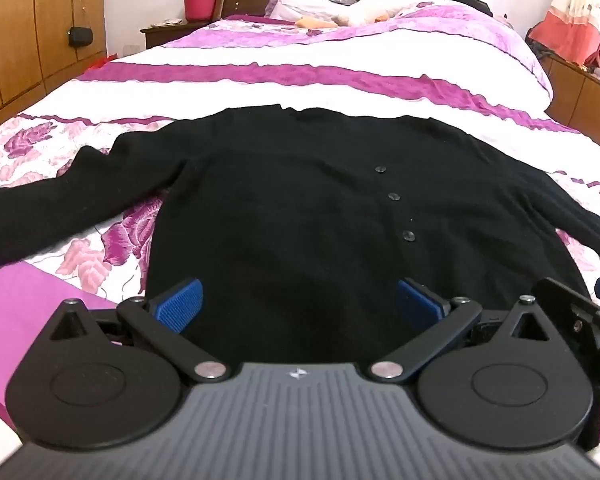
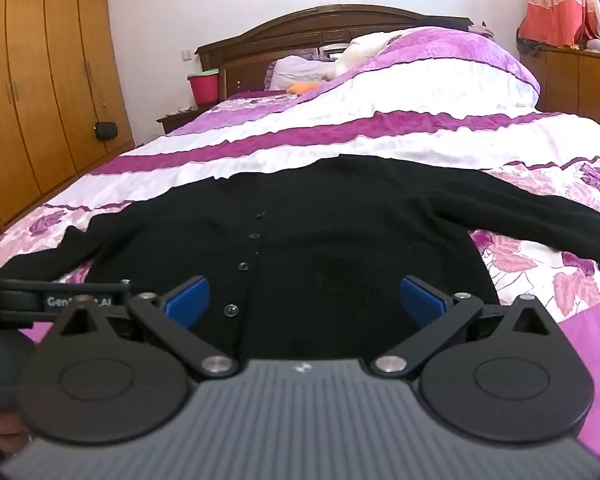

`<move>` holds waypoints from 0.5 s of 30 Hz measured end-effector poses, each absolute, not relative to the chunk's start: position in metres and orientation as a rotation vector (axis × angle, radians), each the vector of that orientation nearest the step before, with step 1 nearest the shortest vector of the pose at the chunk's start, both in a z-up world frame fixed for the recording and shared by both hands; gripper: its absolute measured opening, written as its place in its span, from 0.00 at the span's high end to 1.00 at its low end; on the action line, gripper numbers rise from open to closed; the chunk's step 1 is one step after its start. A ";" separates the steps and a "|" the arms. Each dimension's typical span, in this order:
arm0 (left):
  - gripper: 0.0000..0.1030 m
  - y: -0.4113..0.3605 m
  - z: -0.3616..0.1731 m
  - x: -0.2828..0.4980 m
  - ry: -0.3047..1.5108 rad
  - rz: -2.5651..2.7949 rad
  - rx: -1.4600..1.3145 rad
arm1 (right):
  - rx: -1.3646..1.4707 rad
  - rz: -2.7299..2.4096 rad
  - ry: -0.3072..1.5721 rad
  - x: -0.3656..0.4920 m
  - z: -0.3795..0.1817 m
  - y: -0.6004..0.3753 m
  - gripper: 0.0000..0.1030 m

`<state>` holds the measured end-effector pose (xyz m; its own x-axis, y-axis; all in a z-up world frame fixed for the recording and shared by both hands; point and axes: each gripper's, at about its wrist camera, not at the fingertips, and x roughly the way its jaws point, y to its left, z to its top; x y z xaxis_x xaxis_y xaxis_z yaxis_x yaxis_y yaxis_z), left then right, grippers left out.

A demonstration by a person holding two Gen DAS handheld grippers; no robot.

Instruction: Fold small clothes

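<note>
A black buttoned cardigan (image 1: pixel 292 200) lies flat on the bed, front up, both sleeves spread outward; it also shows in the right wrist view (image 2: pixel 340 232). My left gripper (image 1: pixel 300 304) is open and empty, hovering over the cardigan's near hem, left of the button line. My right gripper (image 2: pixel 305 300) is open and empty over the hem, right of the button line. The left gripper's body (image 2: pixel 56 300) shows at the left edge of the right wrist view; the right gripper's body (image 1: pixel 572 312) shows at the right edge of the left wrist view.
The bed has a white, purple and floral quilt (image 1: pixel 260 80) with pillows (image 1: pixel 364 12) near the wooden headboard (image 2: pixel 320 28). A red bucket (image 1: pixel 199 2) stands on a nightstand. Wooden wardrobes (image 2: pixel 40 80) line the left side, a low cabinet (image 1: pixel 580 88) the right.
</note>
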<state>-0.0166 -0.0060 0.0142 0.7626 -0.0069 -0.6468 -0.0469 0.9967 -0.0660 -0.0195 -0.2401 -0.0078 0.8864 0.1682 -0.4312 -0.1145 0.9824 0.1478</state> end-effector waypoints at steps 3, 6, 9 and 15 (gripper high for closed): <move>0.00 -0.008 0.017 -0.018 0.701 0.026 -0.076 | 0.120 0.143 0.453 -0.022 -0.007 -0.243 0.00; 0.00 -0.009 0.018 -0.019 0.701 0.028 -0.068 | 0.120 0.139 0.442 -0.022 -0.008 -0.243 0.00; 0.00 -0.010 0.019 -0.021 0.698 0.026 -0.068 | 0.111 0.138 0.431 -0.024 -0.008 -0.243 0.00; 0.00 -0.012 0.022 -0.023 0.694 0.026 -0.063 | 0.112 0.146 0.427 -0.026 -0.006 -0.242 0.00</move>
<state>-0.0229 -0.0119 0.0215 0.7685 0.0029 -0.6398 -0.0449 0.9978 -0.0494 -0.0259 -0.2416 -0.0063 0.9001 0.1645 -0.4035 -0.1177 0.9834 0.1384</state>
